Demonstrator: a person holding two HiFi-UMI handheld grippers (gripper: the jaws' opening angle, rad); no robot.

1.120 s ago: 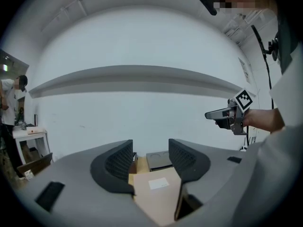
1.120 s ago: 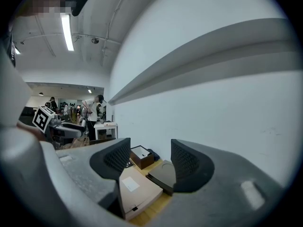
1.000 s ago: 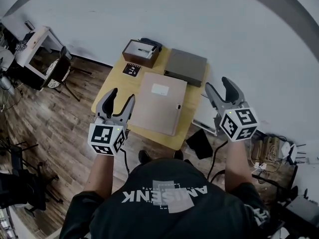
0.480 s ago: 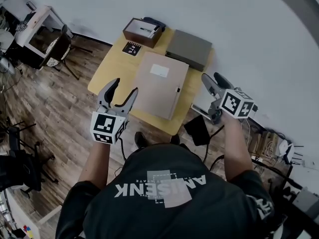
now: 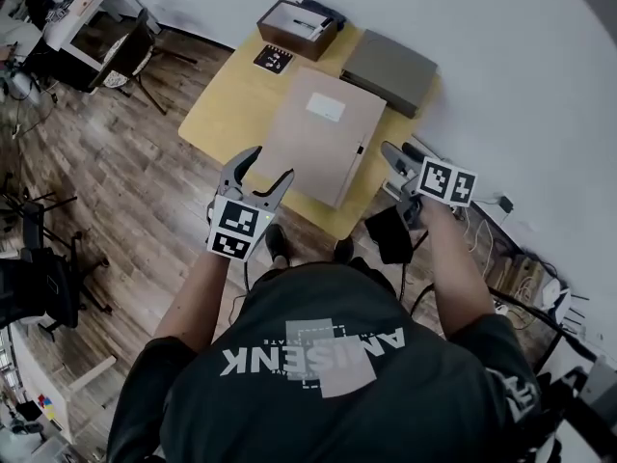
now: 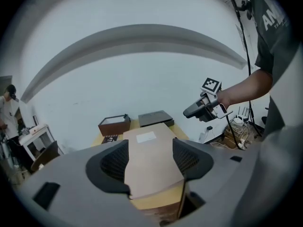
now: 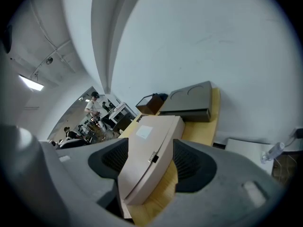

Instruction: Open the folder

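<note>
**Tan folder lies shut between two open claws, clasp edge to the right**

At the left, the left claw (image 5: 270, 165) hangs just off the folder's near left corner. Its jaws are opening and grip nothing; the folder only shows ahead through the gap. The folder (image 5: 323, 138) lies flat on the yellow bench (image 5: 227, 104), long axis running away from the person. A small dark clasp (image 5: 359, 149) sits on its right long edge. The right claw (image 5: 398, 154), jaws apart and empty, hovers just beside that edge, so it looks nearer the latch side.
</note>
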